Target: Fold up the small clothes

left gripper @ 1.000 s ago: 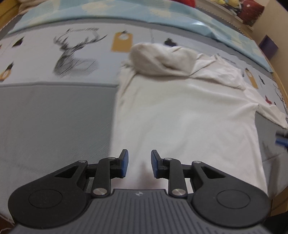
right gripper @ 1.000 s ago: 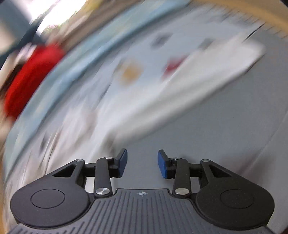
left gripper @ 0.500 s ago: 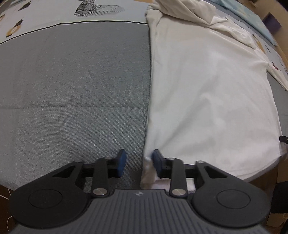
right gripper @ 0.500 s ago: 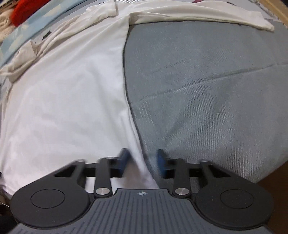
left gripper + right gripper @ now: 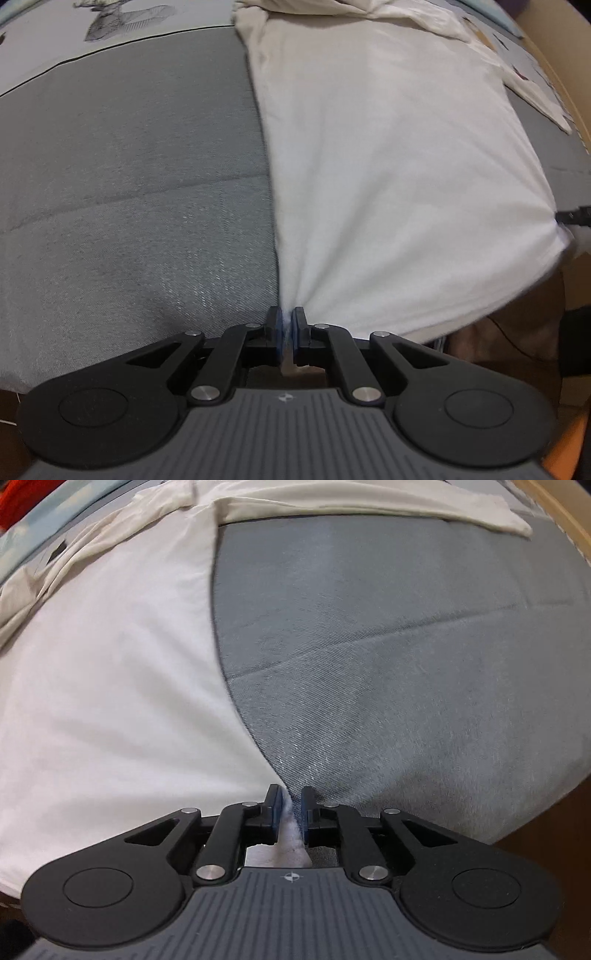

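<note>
Since a second ago both grippers have dropped to the white shirt's hem. Left wrist view: the left gripper [image 5: 287, 320] has clamped the shirt [image 5: 388, 166] corner at six o'clock; the shirt spreads toward one o'clock over the grey bedspread [image 5: 129, 184]. Right wrist view: the right gripper [image 5: 291, 805] pinches the other corner; its jaws have just eased slightly, the shirt [image 5: 110, 683] lying toward ten o'clock.

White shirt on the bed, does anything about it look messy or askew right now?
Yes. The white shirt lies flat near both grippers, but its far end is bunched and one sleeve trails sideways across the grey bedspread.
</note>
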The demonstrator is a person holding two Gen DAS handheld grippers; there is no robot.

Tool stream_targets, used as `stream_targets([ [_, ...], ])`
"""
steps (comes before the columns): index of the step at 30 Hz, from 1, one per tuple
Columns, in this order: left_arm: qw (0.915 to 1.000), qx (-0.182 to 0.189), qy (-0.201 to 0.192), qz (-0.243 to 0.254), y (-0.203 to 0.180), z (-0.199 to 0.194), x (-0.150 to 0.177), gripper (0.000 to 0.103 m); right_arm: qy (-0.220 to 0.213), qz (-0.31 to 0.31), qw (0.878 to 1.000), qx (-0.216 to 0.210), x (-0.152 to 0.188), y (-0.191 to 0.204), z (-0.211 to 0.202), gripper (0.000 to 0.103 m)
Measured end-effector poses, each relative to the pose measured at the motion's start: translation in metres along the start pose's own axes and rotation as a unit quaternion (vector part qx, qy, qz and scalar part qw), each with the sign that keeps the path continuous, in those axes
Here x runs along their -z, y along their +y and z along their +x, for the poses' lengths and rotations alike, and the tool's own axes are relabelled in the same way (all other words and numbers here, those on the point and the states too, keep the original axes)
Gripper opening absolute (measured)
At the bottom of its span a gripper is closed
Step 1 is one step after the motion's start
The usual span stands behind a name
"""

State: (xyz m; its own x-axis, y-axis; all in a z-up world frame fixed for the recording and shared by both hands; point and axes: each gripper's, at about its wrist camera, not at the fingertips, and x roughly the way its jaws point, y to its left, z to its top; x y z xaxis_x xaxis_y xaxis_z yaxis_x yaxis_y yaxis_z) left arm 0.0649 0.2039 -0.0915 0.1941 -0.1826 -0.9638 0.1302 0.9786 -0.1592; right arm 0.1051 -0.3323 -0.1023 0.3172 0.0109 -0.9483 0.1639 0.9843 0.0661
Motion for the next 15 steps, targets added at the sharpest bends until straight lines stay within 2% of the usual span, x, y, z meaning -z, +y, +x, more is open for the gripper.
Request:
stream_targets([
  [2, 0.9997, -0.01, -0.021, -0.003, 0.002, -0.006, -0.002, 0.007, -0.002, -0.011, 1.0, 0.0, -0.001, 0.003, -0.001, 0.01],
  [5, 0.9984, 0.017, -0.048, -0.022, 0.013, -0.014, -0.008, 0.007, -0.018, 0.014, 1.0, -0.019, -0.002, 0.001, -0.005, 0.009],
  [7, 0.9991, 0.02, -0.032, -0.02, 0.012, -0.007, -0.01, 0.008, 0.003, -0.021, 1.0, -0.005, 0.0, 0.004, 0.003, 0.011],
  [9, 0.9996, -0.023, 0.018, 0.004, 0.007, 0.011, -0.011, 0.012, 0.003, -0.076, 0.997, 0.013, 0.001, 0.011, 0.004, 0.011],
  [11, 0.9993, -0.033, 0.017, 0.005, 0.004, 0.01, -0.015, 0.015, -0.011, -0.09, 0.995, 0.036, -0.002, 0.02, -0.004, 0.015],
  [13, 0.9991, -0.037, -0.022, -0.007, 0.004, -0.005, -0.021, 0.015, -0.04, -0.083, 0.995, 0.042, -0.007, 0.026, -0.017, 0.016],
  [15, 0.9967, -0.034, -0.07, -0.021, 0.004, -0.022, -0.029, 0.02, -0.069, -0.066, 0.995, 0.039, -0.016, 0.033, -0.032, 0.021],
])
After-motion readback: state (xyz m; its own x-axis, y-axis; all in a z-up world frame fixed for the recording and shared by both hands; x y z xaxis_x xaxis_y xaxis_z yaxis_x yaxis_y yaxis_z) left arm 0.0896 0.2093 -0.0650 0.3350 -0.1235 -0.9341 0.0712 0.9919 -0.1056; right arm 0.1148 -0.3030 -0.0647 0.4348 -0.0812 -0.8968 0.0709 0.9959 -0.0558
